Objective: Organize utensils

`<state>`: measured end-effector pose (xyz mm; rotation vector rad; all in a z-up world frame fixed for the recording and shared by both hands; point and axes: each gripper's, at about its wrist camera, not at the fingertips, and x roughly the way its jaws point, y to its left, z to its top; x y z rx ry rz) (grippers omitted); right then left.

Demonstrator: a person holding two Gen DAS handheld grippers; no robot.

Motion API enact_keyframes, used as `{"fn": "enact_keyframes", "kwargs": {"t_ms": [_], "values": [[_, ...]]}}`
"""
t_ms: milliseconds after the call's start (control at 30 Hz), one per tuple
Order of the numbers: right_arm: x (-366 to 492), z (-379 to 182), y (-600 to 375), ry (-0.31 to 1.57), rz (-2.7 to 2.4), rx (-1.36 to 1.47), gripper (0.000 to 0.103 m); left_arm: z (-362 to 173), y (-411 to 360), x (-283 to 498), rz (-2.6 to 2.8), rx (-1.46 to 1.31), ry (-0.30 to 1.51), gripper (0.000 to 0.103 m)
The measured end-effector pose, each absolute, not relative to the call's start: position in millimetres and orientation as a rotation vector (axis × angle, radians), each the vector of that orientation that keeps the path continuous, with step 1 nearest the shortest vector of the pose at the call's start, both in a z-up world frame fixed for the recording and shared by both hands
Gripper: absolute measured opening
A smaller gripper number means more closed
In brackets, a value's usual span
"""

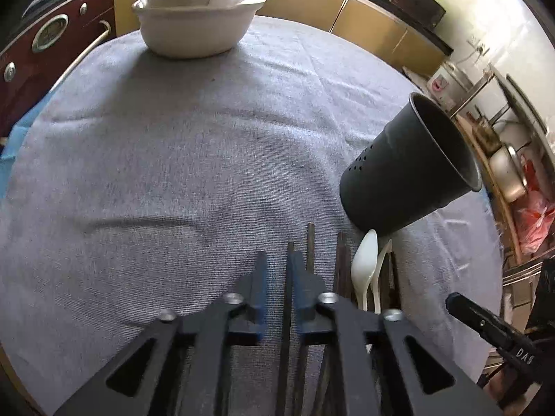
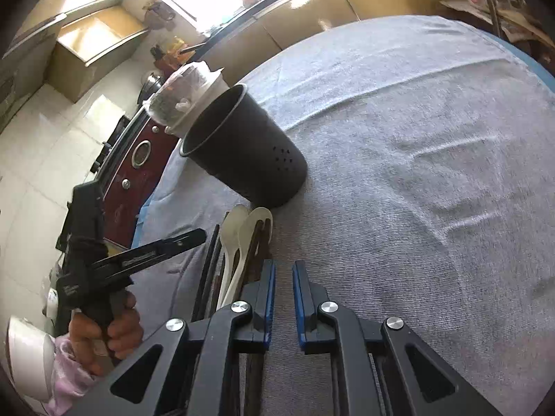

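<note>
Grey cloth (image 1: 173,173) below; left hand-held gripper (image 1: 279,289) angled steeply down.

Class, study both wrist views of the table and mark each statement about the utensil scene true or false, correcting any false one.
1. The dark holder stands upright on the grey cloth. True.
2. The white spoons are inside the holder. False: they lie on the cloth beside its base.
3. A white bowl sits at the cloth's far edge. True.
4. The right gripper clamps a spoon. False: nothing is between its fingers.
</note>
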<state>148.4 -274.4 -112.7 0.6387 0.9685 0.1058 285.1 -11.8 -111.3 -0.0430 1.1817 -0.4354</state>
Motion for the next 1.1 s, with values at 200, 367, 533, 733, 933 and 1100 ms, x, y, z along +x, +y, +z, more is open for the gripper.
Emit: {"fn": "enact_keyframes", "kwargs": {"t_ms": [200,367,533,733,933,1100], "values": [[165,-114,-266,0.993,0.087,0.562,0.054,-119,-27,283,-0.418,0.019,1.186,0.046],[183,-117,-245,1.066,0.064,0.421,0.038,-121,-21,285,-0.404,0.028,1.167,0.034],[198,-118,-223,1.106,0.007,0.290,0.030,-118,-11,284,-0.399,0.069,1.165,0.016],[196,-116,-228,1.156,-0.066,0.227,0.010,-118,-6,281,-0.398,0.074,1.191,0.014],[197,-116,-242,1.196,-0.058,0.302,0.017,-112,-24,273,-0.457,0.129,1.171,0.017],[200,-116,-229,1.201,-0.063,0.223,0.017,-119,-25,275,-0.453,0.167,1.192,0.020]]}}
